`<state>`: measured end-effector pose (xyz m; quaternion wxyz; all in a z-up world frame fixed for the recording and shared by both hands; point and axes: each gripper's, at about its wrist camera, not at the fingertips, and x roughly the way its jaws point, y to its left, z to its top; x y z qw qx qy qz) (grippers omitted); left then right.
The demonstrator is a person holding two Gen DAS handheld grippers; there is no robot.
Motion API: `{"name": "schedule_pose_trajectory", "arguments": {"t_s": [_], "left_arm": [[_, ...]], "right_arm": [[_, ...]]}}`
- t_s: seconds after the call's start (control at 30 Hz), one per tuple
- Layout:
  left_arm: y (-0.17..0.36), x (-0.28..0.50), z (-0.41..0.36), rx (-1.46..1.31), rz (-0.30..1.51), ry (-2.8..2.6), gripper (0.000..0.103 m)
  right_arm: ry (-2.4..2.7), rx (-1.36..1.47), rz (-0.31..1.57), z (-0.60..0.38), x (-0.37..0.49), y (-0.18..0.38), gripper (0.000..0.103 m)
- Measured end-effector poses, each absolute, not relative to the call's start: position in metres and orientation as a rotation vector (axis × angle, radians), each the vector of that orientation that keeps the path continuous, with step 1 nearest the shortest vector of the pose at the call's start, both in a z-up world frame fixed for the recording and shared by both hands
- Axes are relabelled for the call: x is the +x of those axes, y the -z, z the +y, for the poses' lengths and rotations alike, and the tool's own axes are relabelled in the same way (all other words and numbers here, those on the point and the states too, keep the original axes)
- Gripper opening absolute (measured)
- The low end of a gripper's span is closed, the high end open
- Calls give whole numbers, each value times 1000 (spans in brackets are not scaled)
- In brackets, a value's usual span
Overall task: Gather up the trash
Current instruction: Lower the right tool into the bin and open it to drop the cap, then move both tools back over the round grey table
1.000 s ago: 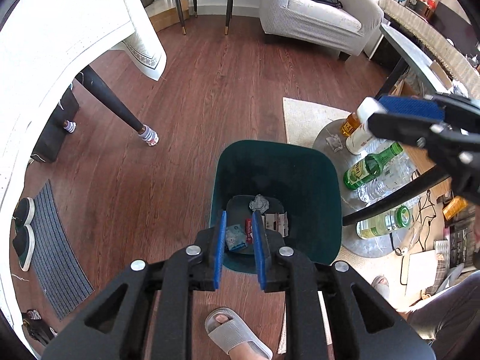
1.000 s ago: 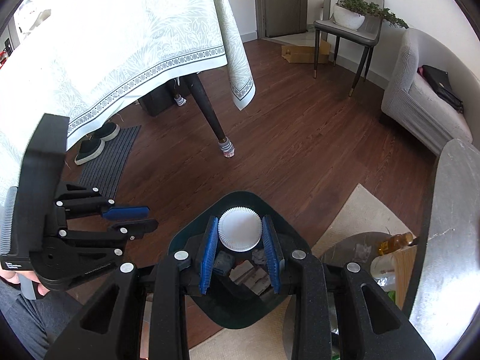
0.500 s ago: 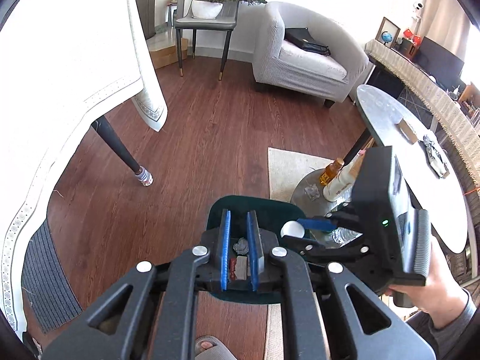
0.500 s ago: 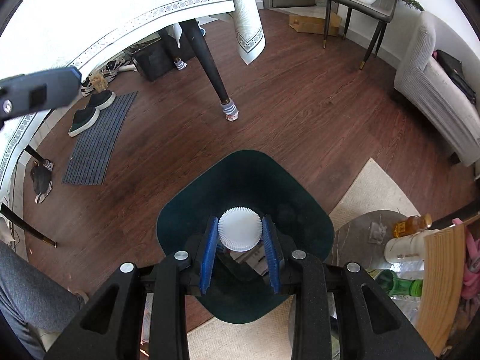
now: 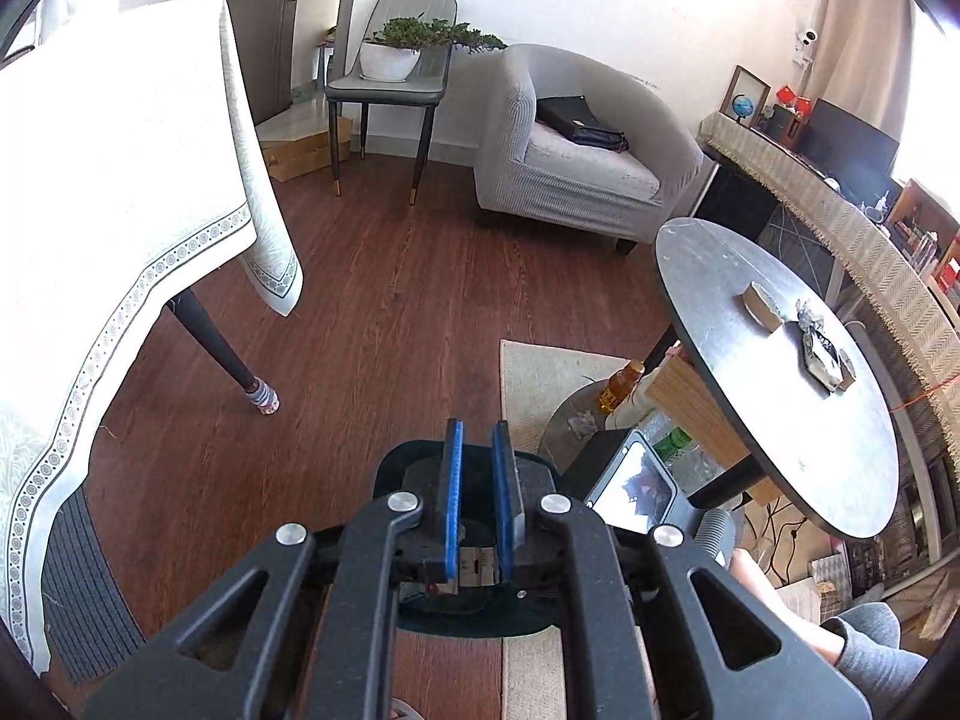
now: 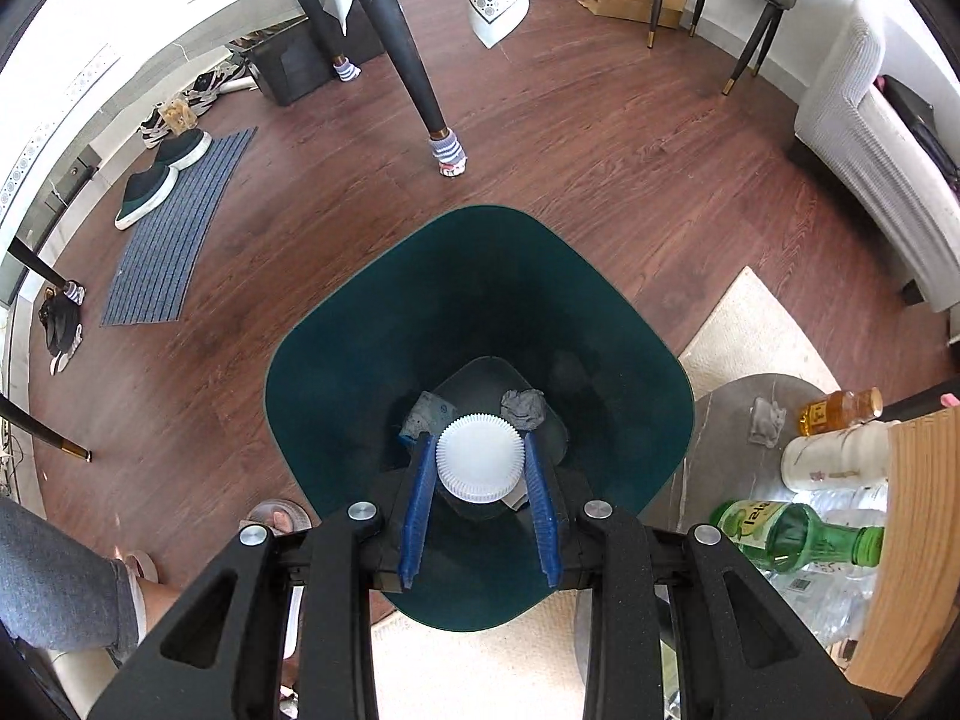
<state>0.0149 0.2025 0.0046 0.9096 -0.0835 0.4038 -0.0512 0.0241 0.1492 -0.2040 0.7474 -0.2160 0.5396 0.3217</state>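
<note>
A dark green trash bin (image 6: 372,354) stands on the wood floor, with crumpled paper (image 6: 523,407) and wrappers at its bottom. My right gripper (image 6: 478,444) is above the bin's opening, shut on a white fluted paper cup (image 6: 478,459) held between its blue pads. My left gripper (image 5: 478,429) is higher, pointing across the room, its jaws narrowly apart with nothing between them; the bin's rim (image 5: 414,450) shows just behind them. On the round grey table (image 5: 720,264) lie a crumpled foil wrapper (image 5: 819,348) and a small brown block (image 5: 761,303).
Bottles (image 6: 798,531) and a white jar (image 6: 834,462) sit on a low grey shelf right of the bin. A clothed dining table (image 5: 90,210) is left, an armchair (image 5: 576,162) and a chair beyond. The person's leg and sandal (image 6: 273,516) are beside the bin.
My left gripper has risen and tilted up from the bin toward the room. My right gripper has moved closer over the bin, still holding the cup.
</note>
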Motion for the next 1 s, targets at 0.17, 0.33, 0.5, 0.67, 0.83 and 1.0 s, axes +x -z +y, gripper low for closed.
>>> {"name": "schedule_pose_trajectory", "arguments": {"t_s": [0.17, 0.33, 0.5, 0.67, 0.83, 1.0], "left_arm": [[-15, 16, 196, -185, 812, 114, 11], [-26, 18, 190, -205, 783, 118, 11], [-34, 20, 185, -213, 760, 117, 11], [-39, 23, 177, -212, 746, 113, 11], [-46, 26, 169, -204, 726, 107, 11], [-53, 28, 161, -194, 705, 101, 14]], "right_arm": [[-691, -495, 1202, 143, 21, 211, 49], [-691, -512, 1197, 135, 14, 209, 49], [-713, -504, 1163, 127, 6, 194, 49], [-756, -447, 1116, 119, -1, 165, 49], [-786, -422, 1058, 114, -11, 135, 49], [-793, -387, 1007, 103, -18, 106, 49]]}}
